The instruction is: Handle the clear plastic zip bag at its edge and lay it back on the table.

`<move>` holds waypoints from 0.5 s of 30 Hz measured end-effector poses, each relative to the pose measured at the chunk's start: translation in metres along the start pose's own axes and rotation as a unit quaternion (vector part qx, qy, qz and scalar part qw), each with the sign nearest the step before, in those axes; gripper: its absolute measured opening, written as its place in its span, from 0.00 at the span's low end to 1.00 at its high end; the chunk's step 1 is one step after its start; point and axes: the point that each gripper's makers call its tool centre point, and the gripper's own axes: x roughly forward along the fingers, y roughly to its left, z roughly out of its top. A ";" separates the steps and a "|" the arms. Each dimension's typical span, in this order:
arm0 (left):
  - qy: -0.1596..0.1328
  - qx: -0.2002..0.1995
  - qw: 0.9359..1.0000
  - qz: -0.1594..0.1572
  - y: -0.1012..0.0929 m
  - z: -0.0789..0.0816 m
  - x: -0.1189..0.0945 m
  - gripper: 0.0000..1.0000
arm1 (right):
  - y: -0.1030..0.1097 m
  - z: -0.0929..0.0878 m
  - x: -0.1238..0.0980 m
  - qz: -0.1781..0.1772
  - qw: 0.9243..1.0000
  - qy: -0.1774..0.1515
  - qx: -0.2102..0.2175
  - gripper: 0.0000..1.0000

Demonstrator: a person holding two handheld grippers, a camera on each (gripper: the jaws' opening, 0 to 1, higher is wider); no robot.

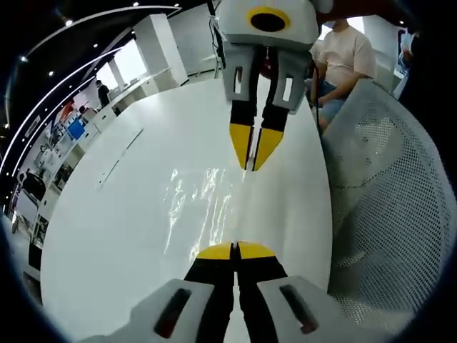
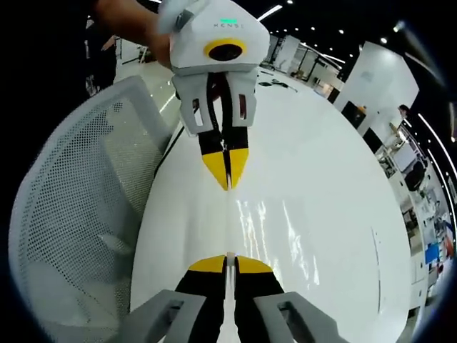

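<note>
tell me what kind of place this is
Probably an open office or lab hall: a long white table, a white mesh chair, ceiling spotlights and desks with screens behind. Both grippers pinch a clear bag.

- The clear plastic zip bag (image 1: pixel 207 207) is so transparent that its outline is hard to trace; only glints mark it, spreading to one side of the closed jaws.
- The bag's edge disappears inside both pairs of yellow fingertips (image 1: pixel 235 251), so the zip cannot be made out.
- In the right gripper view the bag (image 2: pixel 285 229) shows as faint streaks.
- The seated person (image 1: pixel 343 57) beyond the far gripper is cut off by the picture's top edge.
- The mesh chair (image 2: pixel 71 214) runs out of frame.
</note>
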 end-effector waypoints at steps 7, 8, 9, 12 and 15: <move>0.002 -0.003 1.000 0.000 0.000 -0.002 -0.001 0.00 | 0.000 -0.010 -0.005 -0.003 1.000 0.008 0.006 0.00; 0.002 -0.003 1.000 0.000 0.000 -0.002 -0.001 0.00 | 0.000 -0.012 -0.006 -0.004 1.000 0.010 0.007 0.00; 0.002 -0.003 1.000 0.000 0.000 -0.002 -0.001 0.00 | 0.000 -0.013 -0.006 -0.004 1.000 0.010 0.009 0.00; 0.002 -0.003 1.000 0.000 0.000 -0.002 -0.001 0.00 | 0.000 -0.017 -0.008 -0.005 1.000 0.012 0.010 0.00; 0.002 -0.003 1.000 0.000 0.002 -0.002 0.001 0.00 | 0.000 -0.019 -0.009 -0.005 1.000 0.013 0.013 0.00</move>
